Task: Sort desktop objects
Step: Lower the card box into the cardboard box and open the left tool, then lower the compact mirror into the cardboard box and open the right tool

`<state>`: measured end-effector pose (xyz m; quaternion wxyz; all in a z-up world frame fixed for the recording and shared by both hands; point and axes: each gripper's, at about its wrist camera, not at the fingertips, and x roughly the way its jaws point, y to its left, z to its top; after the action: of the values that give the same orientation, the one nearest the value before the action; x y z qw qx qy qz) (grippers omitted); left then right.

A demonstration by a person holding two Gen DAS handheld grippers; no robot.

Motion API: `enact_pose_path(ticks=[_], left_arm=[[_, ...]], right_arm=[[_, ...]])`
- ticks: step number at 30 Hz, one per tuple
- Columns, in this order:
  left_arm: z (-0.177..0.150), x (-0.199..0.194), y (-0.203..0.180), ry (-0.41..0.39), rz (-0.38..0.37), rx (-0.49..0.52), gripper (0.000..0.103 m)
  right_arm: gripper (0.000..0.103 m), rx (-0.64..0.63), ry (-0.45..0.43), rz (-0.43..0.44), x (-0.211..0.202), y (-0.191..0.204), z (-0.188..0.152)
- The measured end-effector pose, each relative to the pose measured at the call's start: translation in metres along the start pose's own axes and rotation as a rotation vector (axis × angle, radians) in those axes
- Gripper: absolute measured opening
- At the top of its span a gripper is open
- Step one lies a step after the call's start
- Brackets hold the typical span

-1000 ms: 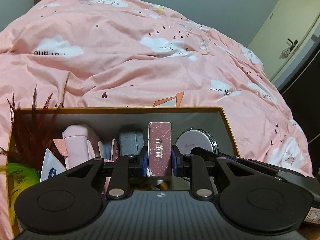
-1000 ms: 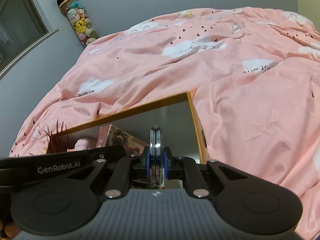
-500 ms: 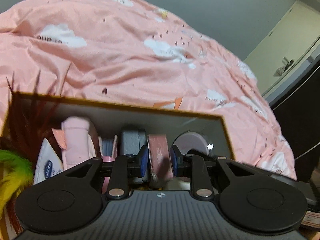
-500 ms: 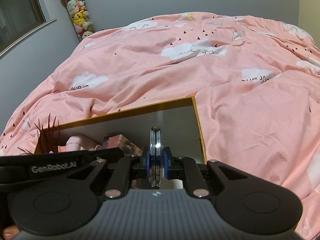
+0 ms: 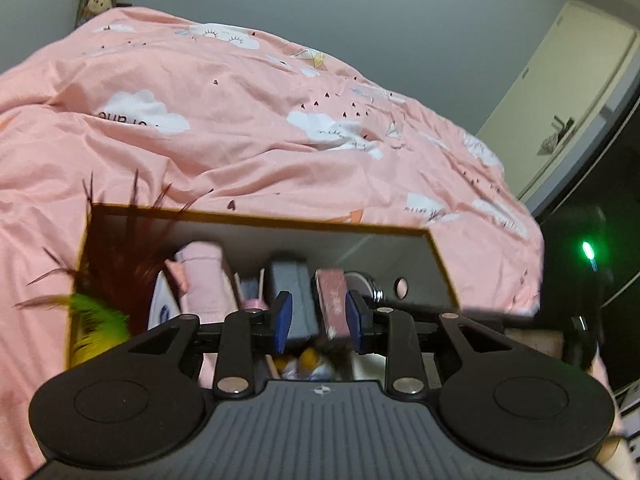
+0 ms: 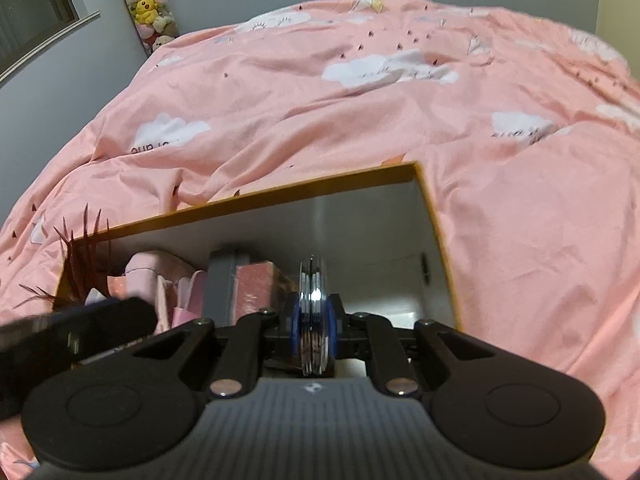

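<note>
Rumpled pink cloud-print duvet (image 5: 248, 128) fills the background, soft and creased. On it sits the tan-rimmed cardboard box (image 6: 436, 216), stuffed with bits. The glittery pink box (image 5: 333, 300) was pinched a second ago; now the left claw (image 5: 318, 316) is opening and it stands loose between the blue pads. Right claw (image 6: 314, 326) is clamped on the round chrome compact (image 6: 314, 292), edge-on over the box.

A bed with a pink cloud-print duvet (image 5: 248, 128) fills the room. Grey walls (image 5: 280, 4) surround it. A column of plush toys (image 6: 148, 4) stands in one corner beside a window (image 6: 36, 12). A cream panel, probably a door (image 5: 560, 92), stands at the right.
</note>
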<state>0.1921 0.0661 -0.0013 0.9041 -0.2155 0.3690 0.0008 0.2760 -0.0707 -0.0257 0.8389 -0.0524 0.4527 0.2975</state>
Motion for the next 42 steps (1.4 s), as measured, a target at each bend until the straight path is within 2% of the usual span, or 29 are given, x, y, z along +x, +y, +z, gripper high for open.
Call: enact_pose_path(ticks=[5,11,14,19,22,24,25,27,28,30,33,36,42], left_arm=[[-0.017,-0.006,0.000,0.013,0.030,0.045,0.033],[-0.035,-0.006,0.004,0.059,0.059,0.044,0.032],[-0.044,-0.007,0.006,0.073,0.073,0.041,0.033],[-0.055,-0.014,0.006,0.077,0.098,0.036,0.033],[-0.058,-0.022,0.003,0.054,0.113,0.035,0.039],[-0.060,-0.028,0.000,0.032,0.120,0.035,0.050],[-0.060,-0.031,-0.001,0.020,0.122,0.036,0.051],[-0.062,-0.039,-0.005,-0.006,0.132,0.040,0.053],[-0.062,-0.043,-0.007,-0.021,0.141,0.043,0.056],[-0.064,-0.052,-0.010,-0.060,0.159,0.051,0.064],[-0.067,-0.063,-0.016,-0.126,0.207,0.073,0.072],[-0.072,-0.073,-0.023,-0.182,0.254,0.113,0.079],[-0.083,-0.090,-0.038,-0.289,0.328,0.201,0.083]], right_arm=[[0.016,-0.018,0.007,-0.023,0.011,0.002,-0.004],[0.018,-0.036,-0.022,-0.008,0.009,0.002,-0.007],[0.018,-0.044,-0.046,-0.004,0.000,0.001,-0.008],[0.025,-0.047,-0.089,-0.003,-0.021,-0.001,-0.010],[0.037,-0.067,-0.138,-0.001,-0.042,-0.001,-0.018],[0.043,-0.098,-0.173,-0.007,-0.055,0.002,-0.025],[0.045,-0.117,-0.192,-0.009,-0.062,0.004,-0.029],[0.056,-0.142,-0.225,-0.004,-0.074,0.005,-0.036],[0.059,-0.154,-0.246,0.003,-0.082,0.005,-0.041],[0.071,-0.163,-0.280,0.016,-0.095,0.004,-0.050],[0.083,-0.166,-0.326,0.038,-0.114,0.000,-0.063],[0.091,-0.169,-0.362,0.051,-0.129,-0.001,-0.075],[0.098,-0.181,-0.417,0.092,-0.151,0.002,-0.097]])
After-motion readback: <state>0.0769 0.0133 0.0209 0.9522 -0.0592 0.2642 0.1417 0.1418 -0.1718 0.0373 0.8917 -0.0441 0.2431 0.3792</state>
